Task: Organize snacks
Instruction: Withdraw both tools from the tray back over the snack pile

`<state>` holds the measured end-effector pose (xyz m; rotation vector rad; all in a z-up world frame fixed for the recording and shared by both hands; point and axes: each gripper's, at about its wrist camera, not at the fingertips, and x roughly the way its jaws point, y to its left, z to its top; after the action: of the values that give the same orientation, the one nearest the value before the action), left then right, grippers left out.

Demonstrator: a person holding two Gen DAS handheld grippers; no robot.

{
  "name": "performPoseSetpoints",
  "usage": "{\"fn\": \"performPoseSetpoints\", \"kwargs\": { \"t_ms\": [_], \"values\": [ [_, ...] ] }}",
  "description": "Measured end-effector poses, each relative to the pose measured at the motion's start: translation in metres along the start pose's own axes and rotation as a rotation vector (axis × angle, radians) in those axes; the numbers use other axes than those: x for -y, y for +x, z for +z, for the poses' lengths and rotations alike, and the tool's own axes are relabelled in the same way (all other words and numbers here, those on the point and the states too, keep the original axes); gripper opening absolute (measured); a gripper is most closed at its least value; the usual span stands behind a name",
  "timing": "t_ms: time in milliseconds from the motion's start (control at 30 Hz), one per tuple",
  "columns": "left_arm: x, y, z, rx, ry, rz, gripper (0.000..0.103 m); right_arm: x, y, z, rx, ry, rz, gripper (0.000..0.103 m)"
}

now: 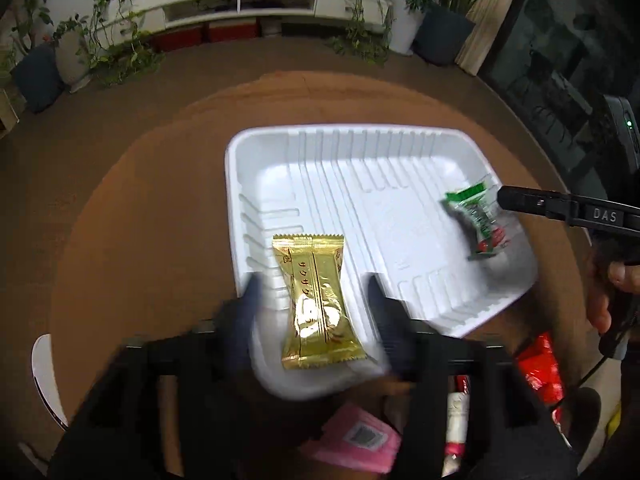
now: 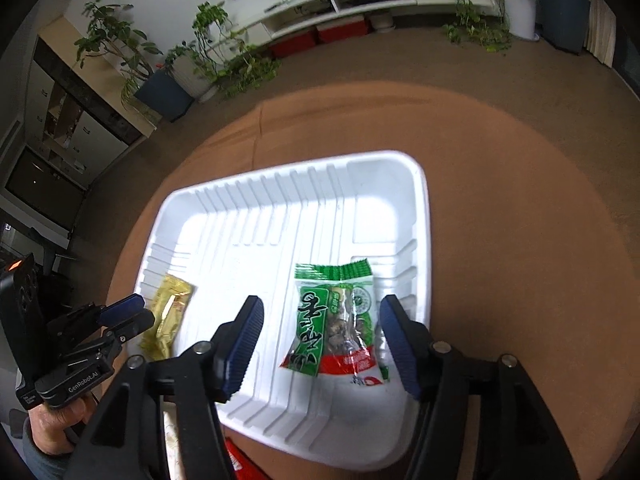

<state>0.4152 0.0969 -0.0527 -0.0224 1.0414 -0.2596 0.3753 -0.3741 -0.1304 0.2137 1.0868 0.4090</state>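
Progress: 2 snacks lie inside the white tray (image 2: 416, 184), which sits on the round brown table (image 2: 500, 160).

The gold packet (image 1: 316, 300) lies in the tray's near left part. In the left wrist view the left claw (image 1: 316, 304) stands spread, with 1 finger at 9 o'clock of the packet and the other at 3 o'clock. Neither pad presses on it, so the packet reads as released.

The green packet (image 2: 336, 320) lies in the tray's near right part. In the right wrist view the right claw (image 2: 320, 340) is likewise spread, flanking the packet at 9 and 3 o'clock with gaps on both sides.

Remaining work: several items are outside the tray, at about 6 o'clock of it in the left wrist view. These are a pink packet (image 1: 356, 440), a red packet (image 1: 540, 368) and a slim packet (image 1: 456, 420) partly hidden by the claw frame. Judged from this, the task is under way but far from complete; the rest of the tray floor is free.
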Motion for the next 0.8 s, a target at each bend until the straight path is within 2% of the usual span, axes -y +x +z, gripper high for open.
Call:
{"fn": "performPoseSetpoints", "kwargs": {
  "t_ms": [33,133,233,333,467,533,567,667,800],
  "values": [
    [0.001,-0.009,-0.001,0.020,0.002,-0.005,0.085,0.000,-0.010,-0.002,0.019,-0.008,0.005,0.072],
    [0.001,-0.040,-0.009,0.065,0.004,-0.030,0.097,-0.002,-0.045,-0.003,0.092,-0.025,0.030,0.079],
    [0.003,-0.073,-0.028,0.120,0.026,-0.042,0.102,-0.001,-0.085,-0.017,0.166,-0.024,0.081,0.085],
    [0.014,-0.104,-0.060,0.197,0.119,-0.044,0.103,-0.002,-0.125,-0.047,0.242,-0.040,0.130,0.090],
    [0.029,-0.134,-0.111,0.243,0.180,0.012,0.103,-0.010,-0.166,-0.112,0.317,-0.083,0.168,0.096],
    [0.035,-0.139,-0.137,0.215,0.150,0.042,0.103,-0.015,-0.172,-0.149,0.314,-0.084,0.194,0.097],
    [0.034,-0.140,-0.148,0.195,0.122,0.034,0.103,-0.017,-0.174,-0.170,0.306,-0.089,0.202,0.097],
    [0.033,-0.143,-0.191,0.182,0.024,-0.072,0.103,-0.023,-0.175,-0.224,0.295,-0.098,0.207,0.097],
    [0.042,-0.143,-0.237,0.156,-0.007,-0.152,0.103,-0.033,-0.170,-0.285,0.269,-0.093,0.229,0.097]
  ]
}}
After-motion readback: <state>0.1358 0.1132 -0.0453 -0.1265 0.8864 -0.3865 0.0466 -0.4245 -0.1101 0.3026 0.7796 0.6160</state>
